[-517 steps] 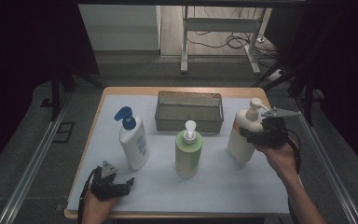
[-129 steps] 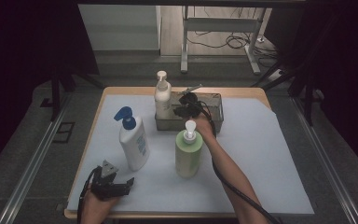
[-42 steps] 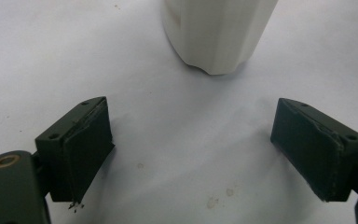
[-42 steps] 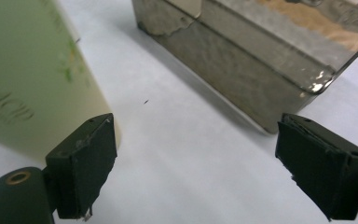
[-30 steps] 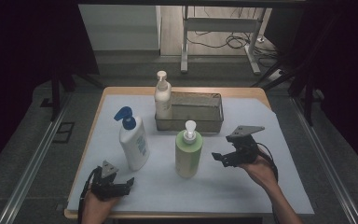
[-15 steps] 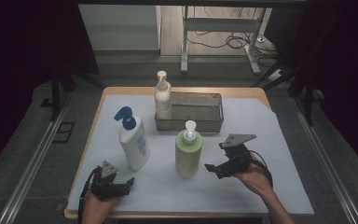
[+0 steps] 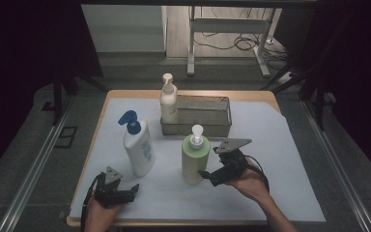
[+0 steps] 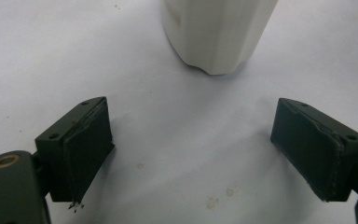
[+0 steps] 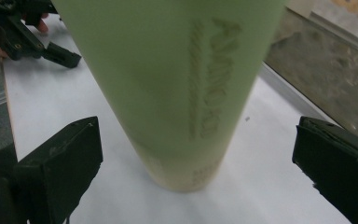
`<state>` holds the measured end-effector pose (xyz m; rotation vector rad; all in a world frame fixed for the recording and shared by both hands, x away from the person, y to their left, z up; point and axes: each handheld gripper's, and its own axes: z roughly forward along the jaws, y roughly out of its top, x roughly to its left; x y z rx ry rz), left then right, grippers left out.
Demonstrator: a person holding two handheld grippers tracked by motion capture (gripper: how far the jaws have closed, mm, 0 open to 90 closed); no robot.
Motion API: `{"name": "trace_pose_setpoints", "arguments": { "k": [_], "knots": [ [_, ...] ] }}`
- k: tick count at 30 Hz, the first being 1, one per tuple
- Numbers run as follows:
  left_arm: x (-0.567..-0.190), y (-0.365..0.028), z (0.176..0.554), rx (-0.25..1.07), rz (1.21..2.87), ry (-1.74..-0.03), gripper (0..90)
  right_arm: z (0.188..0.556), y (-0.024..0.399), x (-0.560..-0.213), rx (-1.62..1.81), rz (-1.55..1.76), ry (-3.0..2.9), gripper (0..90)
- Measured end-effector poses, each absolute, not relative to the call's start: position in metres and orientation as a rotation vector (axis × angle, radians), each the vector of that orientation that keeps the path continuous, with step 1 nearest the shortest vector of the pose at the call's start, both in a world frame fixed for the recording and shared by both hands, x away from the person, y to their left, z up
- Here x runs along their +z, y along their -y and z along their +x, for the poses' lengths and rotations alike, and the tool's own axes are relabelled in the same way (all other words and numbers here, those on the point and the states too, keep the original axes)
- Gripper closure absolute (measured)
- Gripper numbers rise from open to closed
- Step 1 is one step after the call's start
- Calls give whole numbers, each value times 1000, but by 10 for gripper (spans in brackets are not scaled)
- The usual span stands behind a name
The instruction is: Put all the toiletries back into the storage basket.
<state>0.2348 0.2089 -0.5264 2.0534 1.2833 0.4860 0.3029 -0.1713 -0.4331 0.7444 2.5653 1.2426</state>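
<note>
While lined up on the green bottle (image 7: 193, 162), held the right gripper (image 7: 207, 175) spread wide, having just opened the jaws.
Framed the bottle's lower body between the jaws without pressing it; left it upright mid-sheet, just in front of the metal basket (image 7: 222, 129). Risked tipping so tall a bottle by nudging it low with one jaw first, or slipping off the tapered base. Kept the left gripper (image 7: 131, 189) spread and empty near the blue-pump bottle (image 7: 139, 151). Could not read the blurred lettering, nor see the bottle's far side.
</note>
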Motion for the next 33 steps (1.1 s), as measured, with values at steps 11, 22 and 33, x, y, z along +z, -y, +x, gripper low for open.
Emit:
{"name": "trace_pose_setpoints", "arguments": {
  "k": [11, 22, 33],
  "knots": [
    [-526, -209, 235, 485, 2054, -1283, 121, 307, 150, -429, 1275, 726, -2548, 44],
    [-526, -209, 235, 485, 2055, -1282, 121, 313, 135, -430, 1290, 737, -2531, 90],
    [-526, -209, 235, 485, 2055, -1282, 121, 312, 130, -431, 1270, 727, -2505, 122]
  ]
}}
